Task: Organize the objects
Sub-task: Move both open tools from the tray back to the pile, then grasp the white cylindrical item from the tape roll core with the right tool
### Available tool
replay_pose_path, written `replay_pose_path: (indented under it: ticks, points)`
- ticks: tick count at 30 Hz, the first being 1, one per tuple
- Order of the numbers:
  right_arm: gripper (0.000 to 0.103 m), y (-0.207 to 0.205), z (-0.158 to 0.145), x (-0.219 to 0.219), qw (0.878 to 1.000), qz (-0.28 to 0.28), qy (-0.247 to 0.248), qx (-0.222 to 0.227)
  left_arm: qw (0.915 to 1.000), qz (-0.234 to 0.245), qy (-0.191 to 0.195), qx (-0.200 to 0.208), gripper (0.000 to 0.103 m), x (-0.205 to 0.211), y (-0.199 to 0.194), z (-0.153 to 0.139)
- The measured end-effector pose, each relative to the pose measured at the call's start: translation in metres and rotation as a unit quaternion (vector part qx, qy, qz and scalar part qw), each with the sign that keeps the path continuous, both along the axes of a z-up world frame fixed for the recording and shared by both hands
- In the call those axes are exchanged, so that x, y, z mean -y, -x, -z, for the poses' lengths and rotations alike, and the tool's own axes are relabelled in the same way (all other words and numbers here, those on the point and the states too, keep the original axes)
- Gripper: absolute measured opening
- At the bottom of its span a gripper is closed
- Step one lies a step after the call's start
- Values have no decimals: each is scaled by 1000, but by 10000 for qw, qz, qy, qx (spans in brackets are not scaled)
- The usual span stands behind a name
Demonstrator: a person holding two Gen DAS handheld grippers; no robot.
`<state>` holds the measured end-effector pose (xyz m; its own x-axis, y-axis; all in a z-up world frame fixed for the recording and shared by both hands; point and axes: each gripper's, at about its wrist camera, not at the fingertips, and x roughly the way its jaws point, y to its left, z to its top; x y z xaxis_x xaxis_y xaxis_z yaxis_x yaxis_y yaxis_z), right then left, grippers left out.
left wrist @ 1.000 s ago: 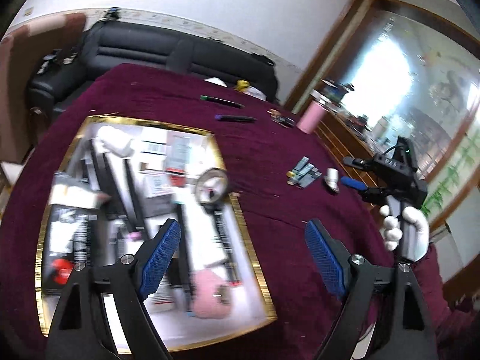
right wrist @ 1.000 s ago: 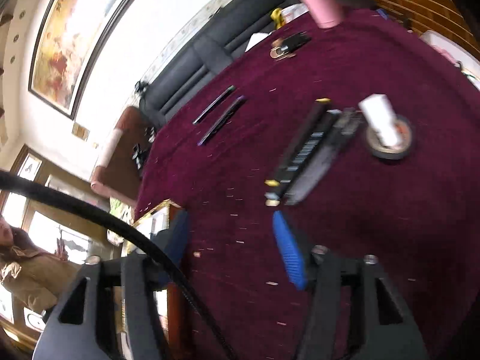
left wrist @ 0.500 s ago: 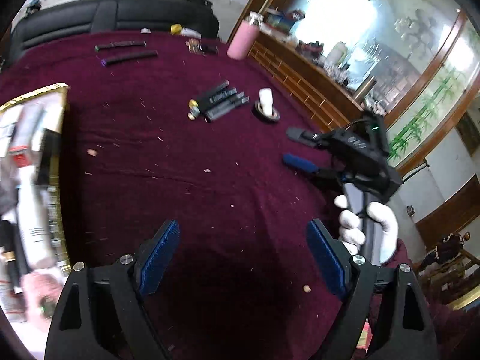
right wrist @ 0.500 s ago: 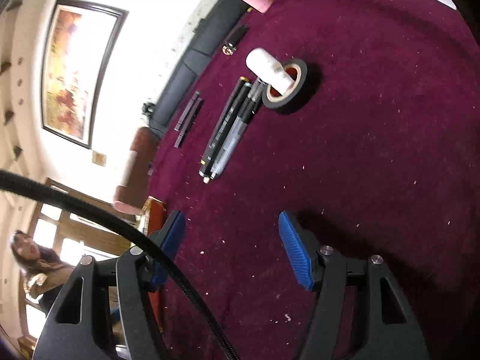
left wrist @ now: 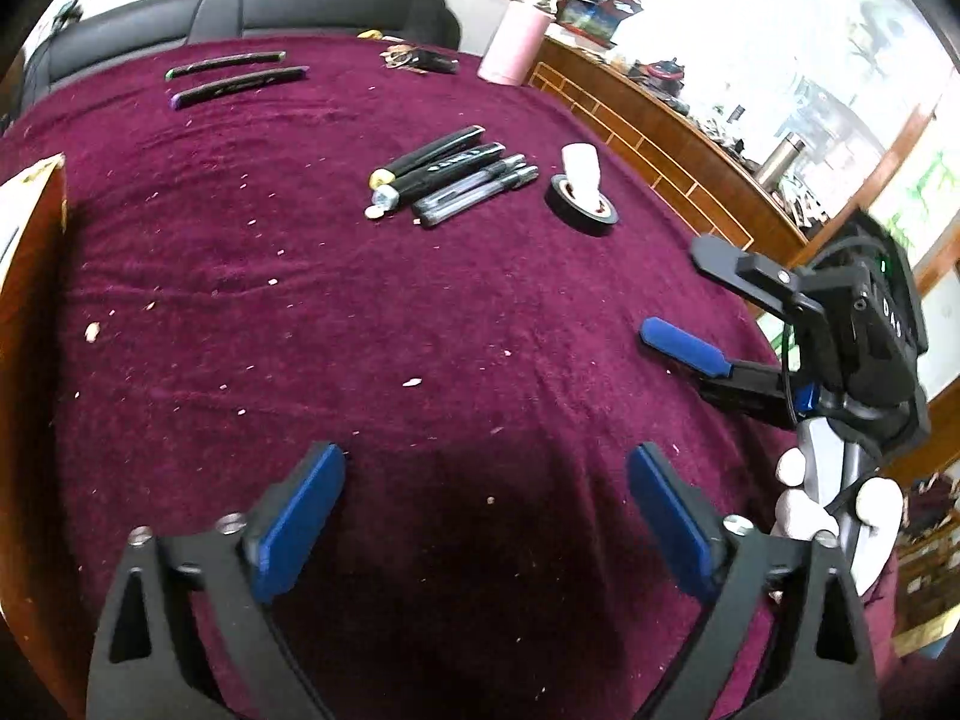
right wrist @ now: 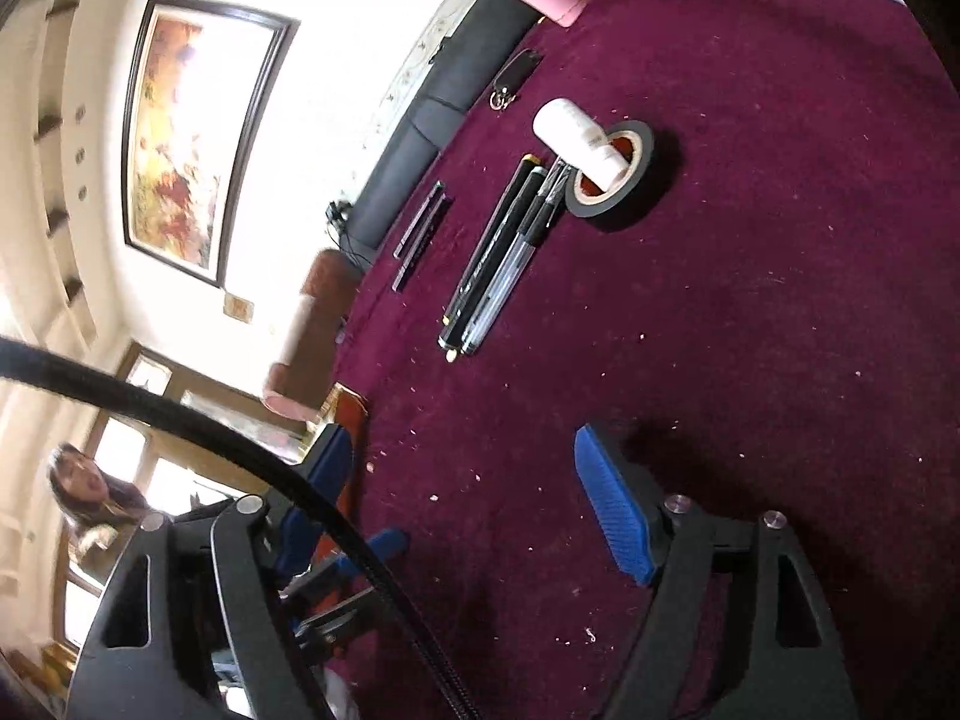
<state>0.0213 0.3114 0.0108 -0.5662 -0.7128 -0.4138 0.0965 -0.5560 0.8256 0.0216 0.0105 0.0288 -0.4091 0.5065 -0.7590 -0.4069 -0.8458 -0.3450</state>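
A bundle of black and clear pens (left wrist: 450,180) lies on the maroon cloth, next to a black tape roll (left wrist: 582,213) with a white cylinder (left wrist: 581,168) standing in it. My left gripper (left wrist: 486,480) hangs over bare cloth well short of them, its jaws opening with nothing between them. My right gripper (left wrist: 669,288) comes in from the right, held by a white-gloved hand (left wrist: 804,504). In the right wrist view the right gripper (right wrist: 465,462) is also opening and holds nothing; the pens (right wrist: 504,252) and tape roll (right wrist: 612,180) lie ahead of it.
Two slim dark bars (left wrist: 234,75), a key bunch (left wrist: 420,60) and a pink bottle (left wrist: 516,42) sit at the table's far side. A gold-rimmed tray (left wrist: 36,192) shows at the left edge. A black cable (right wrist: 180,420) crosses the right wrist view. A person (right wrist: 90,492) stands beyond the table.
The left gripper swung from above the tray to the right, over bare cloth, and its jaws widened. The right gripper sank closer to the cloth and opened wider.
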Motion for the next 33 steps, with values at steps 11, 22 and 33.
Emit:
replay_pose_path:
  ticks: [11,22,33]
  points:
    - [81,-1,0,15,9981,-44,-619,-31,9997,24,-16,-227,101,-4,-1,2]
    - [90,-2,-2,30,9928,-170,-1176,-125,9976,-8,-686,-71,101,13,4,3]
    - [102,-4,-5,41,9895,-359,-1367,-297,9972,-68,-731,-103,101,12,2,3]
